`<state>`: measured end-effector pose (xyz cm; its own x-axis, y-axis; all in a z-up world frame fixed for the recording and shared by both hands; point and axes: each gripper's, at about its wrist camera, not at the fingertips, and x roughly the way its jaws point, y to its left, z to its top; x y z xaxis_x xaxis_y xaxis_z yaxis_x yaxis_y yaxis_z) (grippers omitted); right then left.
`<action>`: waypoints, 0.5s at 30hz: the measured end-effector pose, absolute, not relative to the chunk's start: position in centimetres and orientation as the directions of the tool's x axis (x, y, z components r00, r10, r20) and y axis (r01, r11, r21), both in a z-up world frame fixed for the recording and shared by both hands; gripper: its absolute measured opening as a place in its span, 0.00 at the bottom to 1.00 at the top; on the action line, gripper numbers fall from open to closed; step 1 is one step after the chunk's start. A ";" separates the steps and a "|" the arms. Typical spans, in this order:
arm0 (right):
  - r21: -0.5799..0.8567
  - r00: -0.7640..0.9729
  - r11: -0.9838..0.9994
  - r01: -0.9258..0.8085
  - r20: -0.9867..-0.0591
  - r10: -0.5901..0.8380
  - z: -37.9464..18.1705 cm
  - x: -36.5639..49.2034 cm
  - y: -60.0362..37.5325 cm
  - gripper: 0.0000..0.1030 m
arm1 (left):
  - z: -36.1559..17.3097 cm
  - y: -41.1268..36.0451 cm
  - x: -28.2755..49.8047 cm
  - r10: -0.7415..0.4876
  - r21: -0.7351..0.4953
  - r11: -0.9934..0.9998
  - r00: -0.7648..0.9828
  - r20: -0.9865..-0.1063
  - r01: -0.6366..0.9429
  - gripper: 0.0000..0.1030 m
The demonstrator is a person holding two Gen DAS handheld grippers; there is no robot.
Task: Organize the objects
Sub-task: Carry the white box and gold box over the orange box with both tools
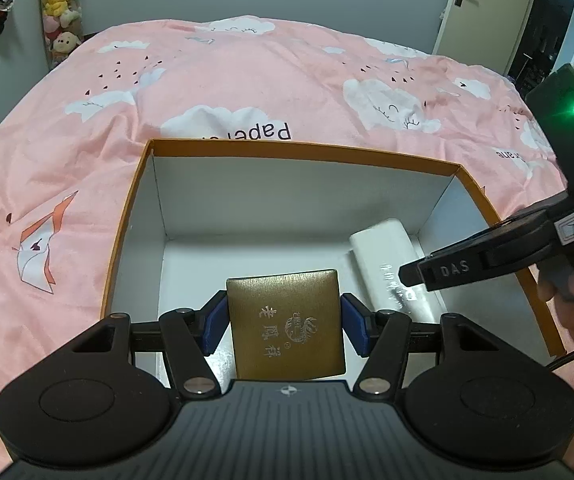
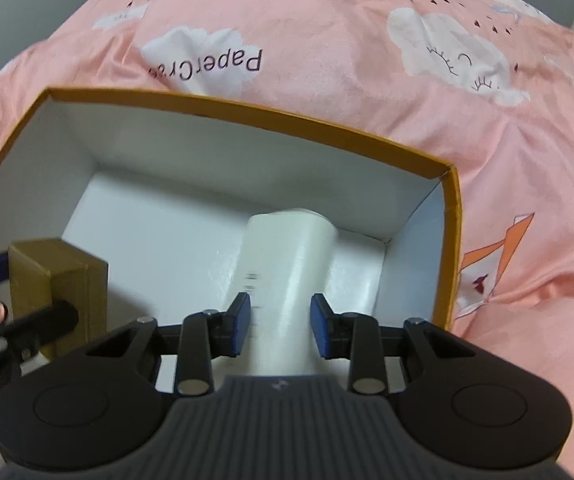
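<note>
We count one open box (image 1: 127,216) with an orange rim and white inside, resting on a bed's pink cloud-print cover (image 1: 247,80), and two items over or in it. The left gripper (image 1: 283,320) is clenched on one gold square case (image 1: 287,320) with its printed face up, held just above the box floor — near the box's front edge. One white roll (image 2: 287,280) lies on the floor by the right wall, its long axis running front to back. The right gripper (image 2: 281,324) straddles the roll; its blue pads (image 2: 241,320) stand apart from it — released.
</note>
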<state>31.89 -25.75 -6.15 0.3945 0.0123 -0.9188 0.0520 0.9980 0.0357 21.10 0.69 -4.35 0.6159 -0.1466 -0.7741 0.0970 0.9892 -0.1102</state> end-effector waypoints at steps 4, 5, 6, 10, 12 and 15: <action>0.056 0.351 0.998 -0.021 -0.935 0.059 -6.0 31.1 -25.2 0.34 | -4.7 0.7 21.3 -0.149 -0.114 0.989 0.608 -0.779 0.097 0.66; 0.065 0.326 0.997 -0.035 -0.943 0.073 -6.1 30.9 -25.0 0.34 | -4.8 0.6 21.4 -0.148 -0.113 0.989 0.607 -0.781 0.097 0.66; 0.069 0.304 0.997 -0.043 -0.950 0.079 -6.4 30.8 -24.8 0.34 | -4.8 0.6 21.4 -0.147 -0.110 0.989 0.606 -0.782 0.098 0.66; -0.028 0.268 0.995 -0.100 -0.963 0.000 -7.7 30.6 -23.3 0.39 | -5.0 0.3 21.4 -0.153 -0.110 0.988 0.601 -0.784 0.108 0.66; -0.097 0.272 0.987 -0.132 -0.961 -0.058 -8.4 30.6 -22.7 0.42 | -5.0 0.3 21.4 -0.154 -0.109 0.988 0.601 -0.784 0.111 0.66; -0.122 0.265 0.984 -0.128 -0.961 -0.085 -8.9 30.8 -22.8 0.44 | -5.1 0.3 21.4 -0.154 -0.109 0.988 0.601 -0.784 0.111 0.66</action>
<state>30.79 -22.80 -8.93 0.2647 -0.0848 -0.9606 -0.1278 0.9843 -0.1220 21.39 0.32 -5.07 0.6008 -0.1538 -0.7844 0.1111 0.9879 -0.1087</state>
